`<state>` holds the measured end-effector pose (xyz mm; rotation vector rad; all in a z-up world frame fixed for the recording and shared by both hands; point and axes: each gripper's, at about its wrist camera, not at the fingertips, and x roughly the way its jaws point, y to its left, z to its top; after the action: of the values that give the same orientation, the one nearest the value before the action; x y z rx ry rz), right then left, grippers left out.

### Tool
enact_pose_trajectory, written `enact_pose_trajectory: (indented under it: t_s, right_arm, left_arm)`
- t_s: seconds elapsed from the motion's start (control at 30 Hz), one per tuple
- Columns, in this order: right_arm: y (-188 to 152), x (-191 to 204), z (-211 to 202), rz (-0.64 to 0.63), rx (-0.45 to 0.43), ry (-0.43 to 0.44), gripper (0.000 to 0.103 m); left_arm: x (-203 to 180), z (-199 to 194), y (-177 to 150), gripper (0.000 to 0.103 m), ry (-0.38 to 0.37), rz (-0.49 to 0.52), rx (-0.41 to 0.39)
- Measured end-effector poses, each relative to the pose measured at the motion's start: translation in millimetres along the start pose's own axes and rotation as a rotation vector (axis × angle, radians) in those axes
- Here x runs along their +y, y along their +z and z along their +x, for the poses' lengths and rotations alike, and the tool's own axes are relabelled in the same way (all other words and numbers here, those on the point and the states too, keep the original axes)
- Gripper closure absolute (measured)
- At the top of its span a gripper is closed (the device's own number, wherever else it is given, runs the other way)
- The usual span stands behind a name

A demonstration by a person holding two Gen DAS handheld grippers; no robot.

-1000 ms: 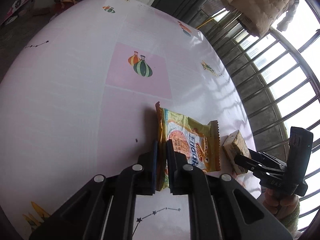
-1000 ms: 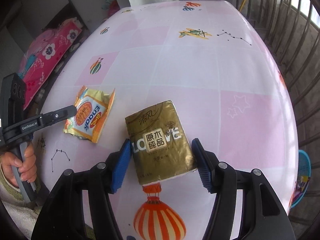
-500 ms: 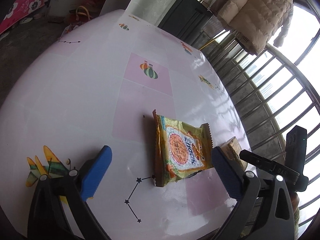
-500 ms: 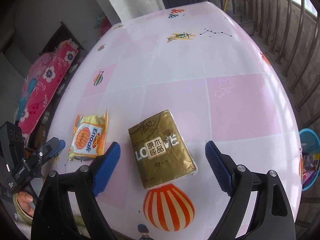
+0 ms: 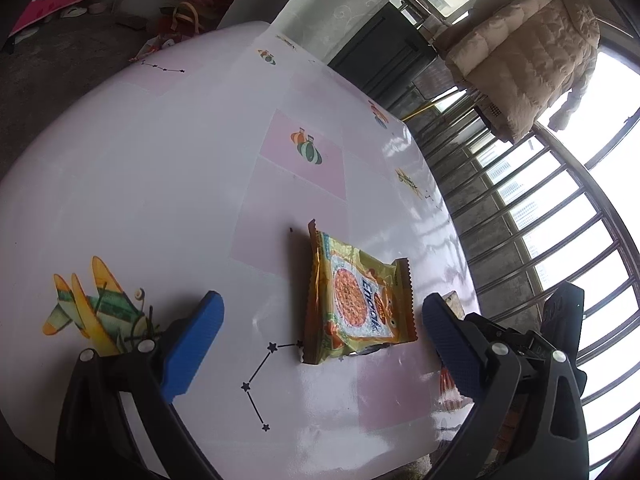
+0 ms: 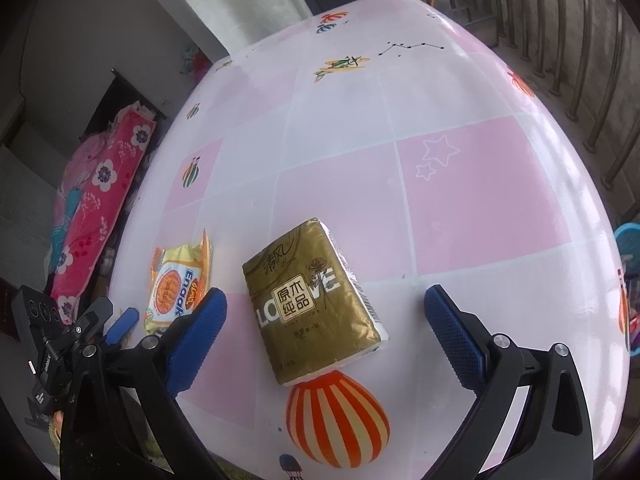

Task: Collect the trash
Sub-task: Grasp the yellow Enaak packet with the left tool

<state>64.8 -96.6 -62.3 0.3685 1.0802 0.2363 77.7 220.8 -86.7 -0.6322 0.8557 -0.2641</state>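
A yellow-orange snack packet lies flat on the pink-and-white table. My left gripper stands open, its blue pads well clear of the packet on either side. A gold tissue pack lies on the table to the right of the snack packet. The jaws of my right gripper are opening, with the pack between them and neither pad touching it. In the left wrist view only a corner of the tissue pack shows behind the right finger.
A metal railing runs close along the table's far side, with a beige quilted jacket hanging above it. A blue basket sits on the floor to the right. Pink floral bedding lies beyond the table's left edge.
The left gripper let go of the snack packet, opened wide and drew back a little. The right gripper's pads spread away from the tissue pack, which stays on the table.
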Motion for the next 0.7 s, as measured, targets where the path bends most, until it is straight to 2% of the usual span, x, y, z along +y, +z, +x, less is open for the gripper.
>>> enact_pose_trajectory:
  t_s: [0.4, 0.7]
  right_arm:
    - [-2, -5, -2, 0.037, -0.014, 0.001, 0.008]
    - [-3, -12, -5, 0.056, -0.031, 0.024, 0.008]
  left_arm:
    - [4, -4, -1, 0.006, -0.038, -0.014, -0.014]
    - [4, -3, -3, 0.006, -0.040, 0.003, -0.015]
